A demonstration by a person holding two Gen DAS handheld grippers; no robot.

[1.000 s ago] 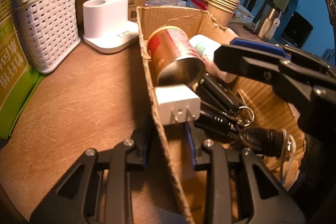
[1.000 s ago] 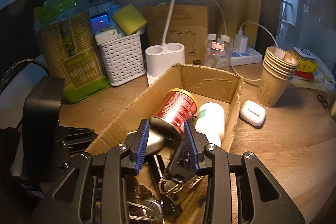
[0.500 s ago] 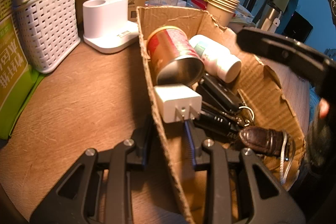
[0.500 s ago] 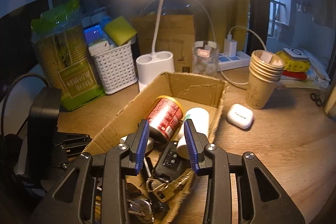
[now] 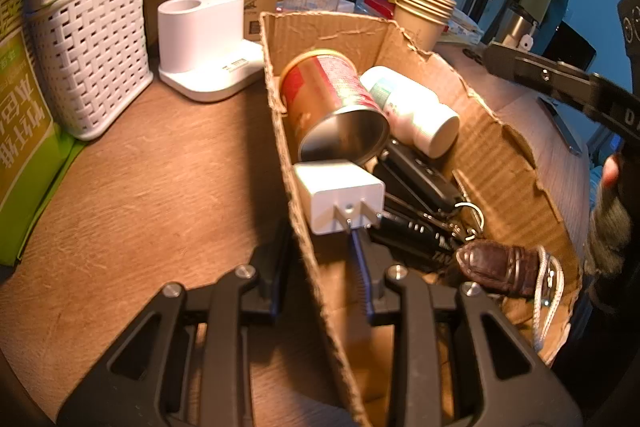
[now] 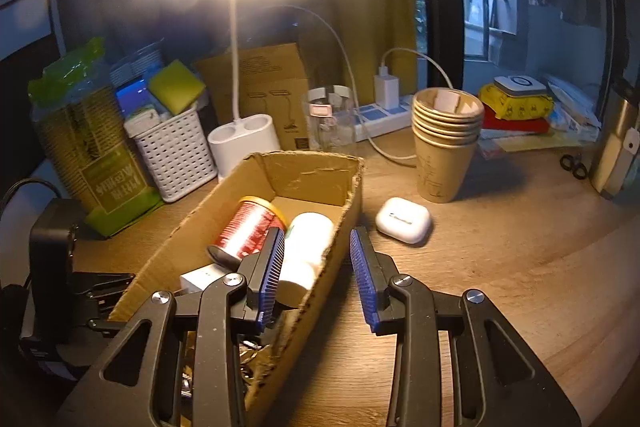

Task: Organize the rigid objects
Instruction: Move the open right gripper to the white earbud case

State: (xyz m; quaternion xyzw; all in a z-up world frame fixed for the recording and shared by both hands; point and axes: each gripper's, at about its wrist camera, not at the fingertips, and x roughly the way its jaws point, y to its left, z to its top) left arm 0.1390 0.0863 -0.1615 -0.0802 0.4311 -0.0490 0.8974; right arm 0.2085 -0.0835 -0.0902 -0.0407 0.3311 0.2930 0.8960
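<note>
Cardboard box [image 5: 500,147] sits mid-desk, already loaded: white charger plug [image 5: 340,197] nearest, black key fobs [image 5: 416,183] with a brown leather tag [image 5: 496,263] beside it, then red can [image 5: 332,103] and white bottle [image 5: 412,111] lying on their sides further in.

Left gripper [image 5: 316,259] is clamped on the box's near side wall, one finger outside, one inside, steadying it.

Right gripper [image 6: 316,267] hovers over the box's right rim, jaws parted, nothing between the pads. It straddles the wall without pressing it, as far as the view shows.

Step in hand, probably: between picks, with the right hand free to fetch the next loose item. White earbud case [image 6: 404,225] lies just beside the box on the bare desk, the likeliest candidate. The next move calls for shifting right and down over the case, opening wider, and closing across its short sides; the smooth rounded shell may slip.

Further back: stacked paper cups [image 6: 446,147] close behind the case could get knocked. White lamp base [image 6: 244,143], clear jar [image 6: 332,123], power strip [image 6: 384,115], white basket [image 6: 176,155] and green package [image 6: 92,147] line the rear. Scissors [image 6: 574,165] lie far right, small, and hard to confirm.
</note>
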